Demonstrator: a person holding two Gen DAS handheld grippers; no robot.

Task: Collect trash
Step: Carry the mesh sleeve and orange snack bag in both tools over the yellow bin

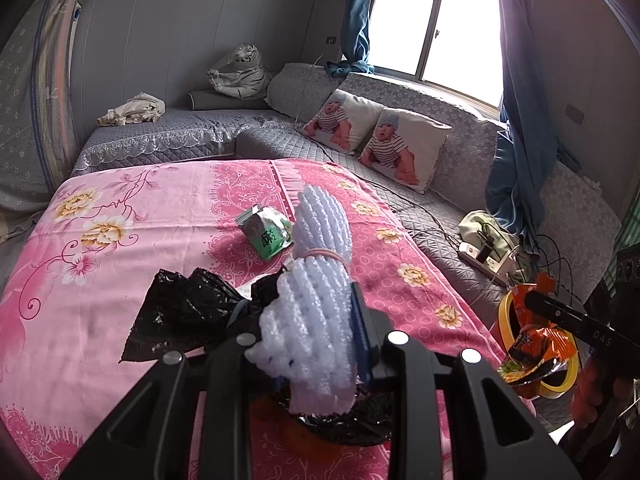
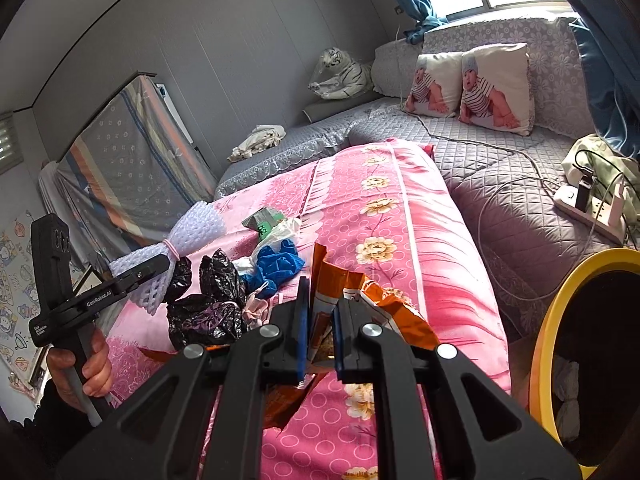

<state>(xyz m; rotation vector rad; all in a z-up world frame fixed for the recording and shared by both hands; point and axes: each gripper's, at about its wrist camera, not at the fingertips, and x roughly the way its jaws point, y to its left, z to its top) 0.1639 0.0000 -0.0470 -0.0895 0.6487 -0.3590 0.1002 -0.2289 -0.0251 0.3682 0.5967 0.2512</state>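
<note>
We read "GenRobot.AI" on our left gripper [image 2: 160, 266], clenched on the white foam net bundle [image 1: 316, 304] above the pink sheet [image 1: 120, 280] | green wrapper [image 1: 266, 232] lies on the sheet, print unreadable | our right gripper [image 2: 322, 320] grasps the orange snack wrapper [image 2: 360, 300] beside the yellow-rimmed bin [image 2: 548, 320]

Two baby-print cushions [image 1: 376, 140] are leaning side by side against the grey sofa back [image 1: 452, 108]. A plush white tiger [image 1: 240, 74] is sitting in the corner, a power strip [image 1: 486, 260] is lying on the quilted seat, and blue curtains [image 1: 520, 140] are hanging by the window [image 1: 436, 28].
</note>
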